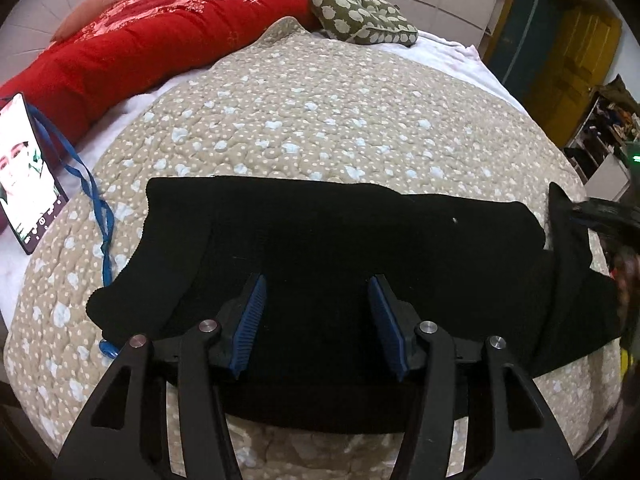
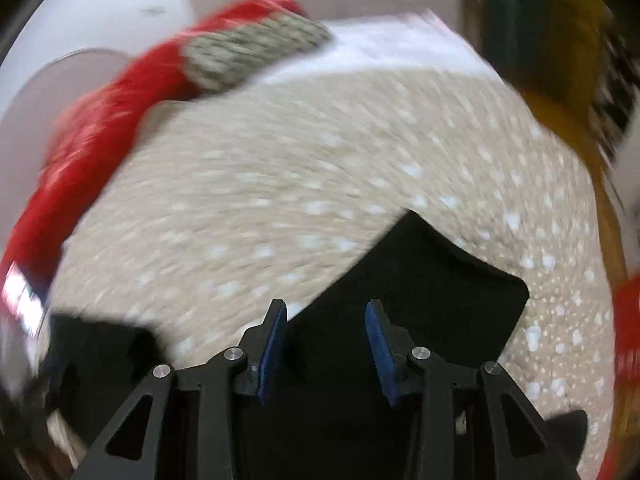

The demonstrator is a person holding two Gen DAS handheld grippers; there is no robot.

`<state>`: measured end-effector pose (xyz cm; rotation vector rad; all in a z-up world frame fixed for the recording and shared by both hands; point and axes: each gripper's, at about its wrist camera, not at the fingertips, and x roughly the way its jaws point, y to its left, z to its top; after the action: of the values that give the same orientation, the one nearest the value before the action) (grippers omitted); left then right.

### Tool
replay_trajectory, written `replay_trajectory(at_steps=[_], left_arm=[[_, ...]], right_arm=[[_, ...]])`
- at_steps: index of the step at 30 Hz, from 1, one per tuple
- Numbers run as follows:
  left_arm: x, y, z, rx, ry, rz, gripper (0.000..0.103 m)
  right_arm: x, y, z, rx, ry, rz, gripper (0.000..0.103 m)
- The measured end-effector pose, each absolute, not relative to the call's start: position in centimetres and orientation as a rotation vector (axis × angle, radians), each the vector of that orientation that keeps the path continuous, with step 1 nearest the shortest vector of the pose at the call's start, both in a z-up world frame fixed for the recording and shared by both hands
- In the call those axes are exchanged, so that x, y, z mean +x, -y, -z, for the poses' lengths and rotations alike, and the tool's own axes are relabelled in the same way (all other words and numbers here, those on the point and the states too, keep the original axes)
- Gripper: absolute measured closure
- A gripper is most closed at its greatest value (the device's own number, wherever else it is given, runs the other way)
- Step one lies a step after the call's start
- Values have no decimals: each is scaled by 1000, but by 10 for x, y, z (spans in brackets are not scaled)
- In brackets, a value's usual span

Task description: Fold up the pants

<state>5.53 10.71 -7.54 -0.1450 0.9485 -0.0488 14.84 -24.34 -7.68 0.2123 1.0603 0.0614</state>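
Black pants (image 1: 340,240) lie in a wide folded band across the quilted beige bedspread (image 1: 320,112). My left gripper (image 1: 318,296) hovers over their near middle, blue pads (image 1: 252,312) apart, nothing pinched between them. In the blurred right wrist view, my right gripper (image 2: 326,336) stands open over one end of the pants (image 2: 432,280), which spreads up and to the right from between the fingers. The pads do not press the cloth. A dark, blurred shape at the right end of the pants in the left wrist view looks like the right gripper (image 1: 600,212).
A red blanket (image 1: 160,32) and an olive patterned pillow (image 1: 360,12) lie at the far side of the bed. A lit phone (image 1: 28,172) with a blue lanyard (image 1: 100,220) rests at the left. Yellow doors and cluttered shelves (image 1: 600,128) stand beyond the right edge.
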Motion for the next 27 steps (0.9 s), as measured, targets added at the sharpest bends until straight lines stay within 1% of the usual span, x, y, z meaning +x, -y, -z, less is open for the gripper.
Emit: replay_trajectory(at_steps=[1, 3, 5, 6, 7, 12, 14, 15, 16, 17, 22, 23, 24, 25, 26, 27], left_arm=[[56, -109, 76, -155, -950, 50, 49], [58, -110, 77, -171, -957, 47, 49], [58, -109, 77, -167, -958, 42, 49], [58, -108, 77, -164, -959, 41, 48], [58, -108, 77, -162, -960, 41, 48], [59, -107, 77, -169, -964, 31, 46], [60, -106, 76, -172, -972, 32, 46], [59, -105, 76, -175, -975, 36, 46], [59, -105, 75, -178, -976, 38, 46], [58, -106, 75, -180, -976, 39, 46], [58, -106, 77, -182, -975, 37, 46], [58, -106, 77, -184, -975, 38, 46], [58, -106, 77, -187, -975, 38, 46], [58, -107, 77, -194, -975, 41, 46], [58, -108, 77, -200, -974, 44, 46], [58, -109, 77, -204, -974, 48, 46]], right_arm=[[162, 247, 88, 235, -1124, -10, 64], [171, 248, 98, 239, -1142, -12, 64], [171, 247, 96, 225, -1097, -37, 78], [170, 249, 94, 232, -1089, -61, 97], [167, 255, 92, 257, -1082, -84, 103], [123, 280, 58, 334, -943, -149, 103], [122, 274, 49, 304, -920, -130, 99], [127, 270, 51, 283, -937, -119, 88], [136, 264, 55, 268, -969, -116, 69], [148, 257, 62, 265, -1008, -120, 65], [189, 238, 102, 196, -1169, 32, 63], [190, 234, 105, 172, -1163, 44, 63], [190, 230, 104, 139, -1136, 48, 66], [187, 228, 102, 107, -1115, 41, 83], [184, 230, 100, 112, -1104, 24, 97], [178, 236, 96, 144, -1094, -7, 100]])
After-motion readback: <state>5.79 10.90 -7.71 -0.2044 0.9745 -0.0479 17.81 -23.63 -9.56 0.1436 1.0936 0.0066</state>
